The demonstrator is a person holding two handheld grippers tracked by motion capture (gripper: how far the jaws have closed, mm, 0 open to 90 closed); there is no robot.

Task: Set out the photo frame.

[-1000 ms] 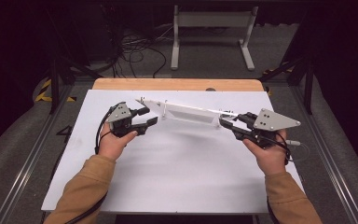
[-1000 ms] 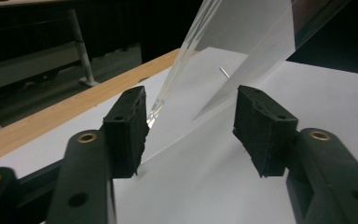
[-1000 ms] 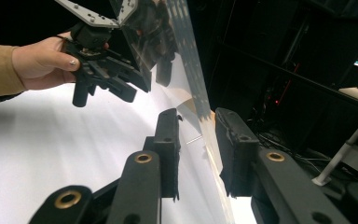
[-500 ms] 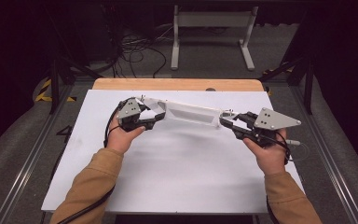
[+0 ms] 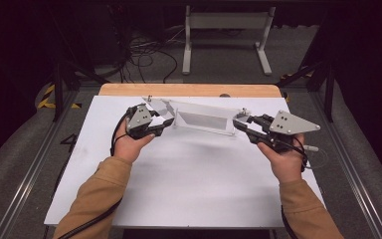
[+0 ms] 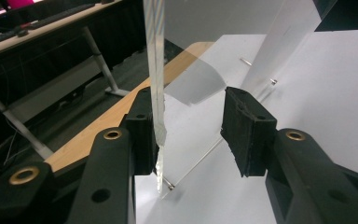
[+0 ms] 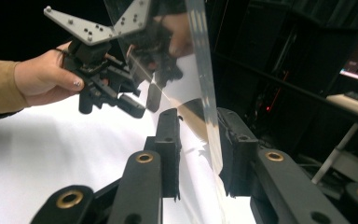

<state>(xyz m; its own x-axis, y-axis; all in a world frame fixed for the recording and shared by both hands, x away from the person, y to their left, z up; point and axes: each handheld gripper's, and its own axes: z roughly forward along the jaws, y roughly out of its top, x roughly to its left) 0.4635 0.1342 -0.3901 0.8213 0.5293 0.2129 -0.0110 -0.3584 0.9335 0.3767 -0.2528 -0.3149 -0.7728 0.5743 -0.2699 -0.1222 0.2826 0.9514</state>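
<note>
A long clear plastic piece [image 5: 201, 121], folded into thin walls, hangs just above the white sheet. My right gripper [image 5: 238, 123] is shut on its right end; in the right gripper view one clear wall [image 7: 200, 70] runs between the jaws [image 7: 200, 126]. My left gripper [image 5: 165, 122] straddles the left end. In the left gripper view a wall edge [image 6: 156, 70] stands against the left pad [image 6: 142, 126], with a gap to the right pad [image 6: 244, 126]. These jaws [image 6: 189, 116] have just been closing, and both pads do not press. The left gripper [image 7: 121, 100] also appears in the right gripper view.
A white sheet [image 5: 189, 184] covers the table, with a wooden strip [image 5: 189, 89] along its far edge. Beyond it, a white metal stand [image 5: 226, 22] and loose cables [image 5: 144, 55] sit on the dark floor. Metal rails [image 5: 27, 184] run along both table sides.
The left hand moved right and slightly away from me, bringing its jaws around the left end of the clear piece. The right hand and the piece stayed put.
</note>
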